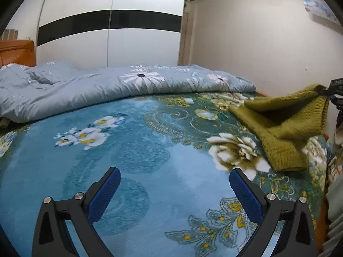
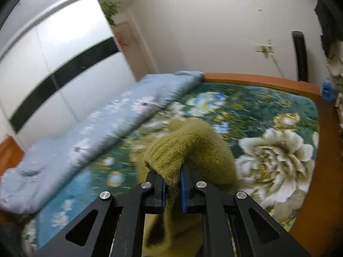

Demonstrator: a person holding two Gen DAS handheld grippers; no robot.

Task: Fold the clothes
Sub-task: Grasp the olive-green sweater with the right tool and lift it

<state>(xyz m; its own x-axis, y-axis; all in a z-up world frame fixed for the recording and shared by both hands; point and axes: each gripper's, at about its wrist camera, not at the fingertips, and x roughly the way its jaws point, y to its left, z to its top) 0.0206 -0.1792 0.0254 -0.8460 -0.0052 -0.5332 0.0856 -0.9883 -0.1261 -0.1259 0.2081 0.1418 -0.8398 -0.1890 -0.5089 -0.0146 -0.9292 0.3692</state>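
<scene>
An olive-green knitted sweater [image 1: 285,126] lies at the right side of the bed, one end lifted off the blanket. My right gripper [image 2: 172,171] is shut on a bunched fold of that sweater [image 2: 171,152], which hangs down from between its blue pads. In the left wrist view the right gripper [image 1: 323,91] shows at the far right edge, holding the raised end. My left gripper [image 1: 174,176] hovers open over the blue floral blanket [image 1: 128,160], its fingers wide apart with nothing between them, well left of the sweater.
A grey-blue flowered quilt [image 1: 96,87] is bunched along the far side of the bed. An orange wooden bed frame [image 2: 257,79] borders the mattress. White wardrobe doors [image 1: 111,32] stand behind. A blue bottle [image 2: 327,92] sits past the bed's corner.
</scene>
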